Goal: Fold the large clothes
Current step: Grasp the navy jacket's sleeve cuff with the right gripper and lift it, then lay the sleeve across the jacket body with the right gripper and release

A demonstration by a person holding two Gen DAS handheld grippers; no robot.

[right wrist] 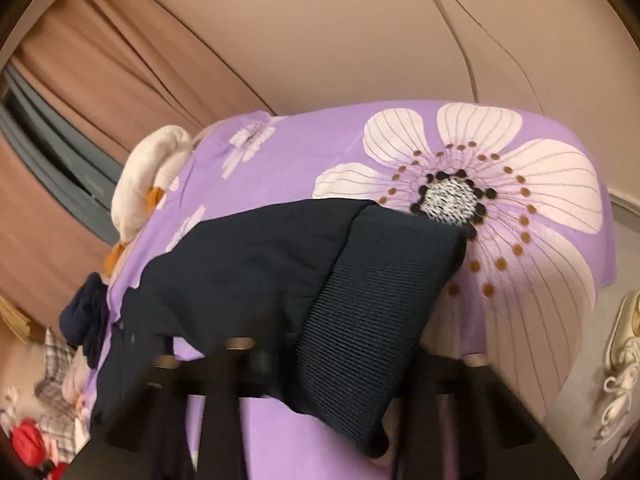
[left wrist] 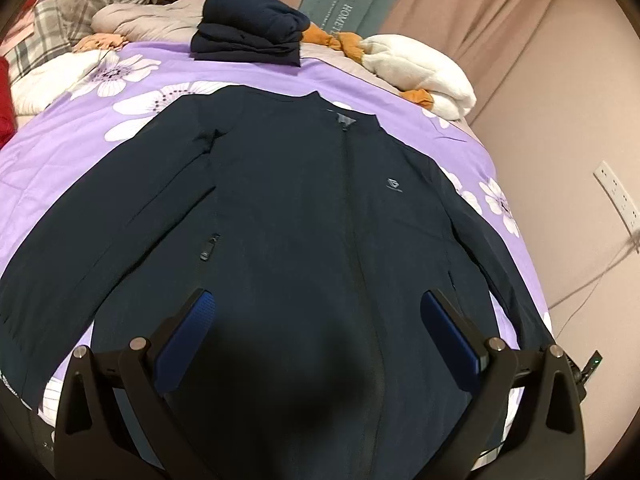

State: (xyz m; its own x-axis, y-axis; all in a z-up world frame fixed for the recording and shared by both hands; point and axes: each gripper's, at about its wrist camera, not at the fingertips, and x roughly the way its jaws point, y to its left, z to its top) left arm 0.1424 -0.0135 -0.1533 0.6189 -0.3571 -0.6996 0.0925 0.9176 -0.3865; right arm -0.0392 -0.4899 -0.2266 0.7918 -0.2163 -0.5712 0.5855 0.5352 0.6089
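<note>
A dark navy zip jacket [left wrist: 300, 200] lies spread face up on the purple flowered bed sheet [left wrist: 60, 152], collar at the far end. My left gripper [left wrist: 318, 300] hovers over its lower front, blue pads [left wrist: 188, 340] wide apart, open, with nothing between them. In the right wrist view the jacket's right sleeve [right wrist: 248, 264] with its ribbed cuff [right wrist: 372, 312] is raised off the sheet [right wrist: 520, 200] and drapes over my right gripper [right wrist: 320, 380]. The cloth hides its fingertips, which look shut on the sleeve near the cuff.
A stack of folded dark clothes [left wrist: 248, 36] sits at the bed's far end, beside a white and orange fluffy garment [left wrist: 420, 68]. Plaid pillows [left wrist: 40, 32] lie at the far left. A wall socket [left wrist: 618, 194] with cables is on the right. A pale shoe [right wrist: 620, 360] lies on the floor.
</note>
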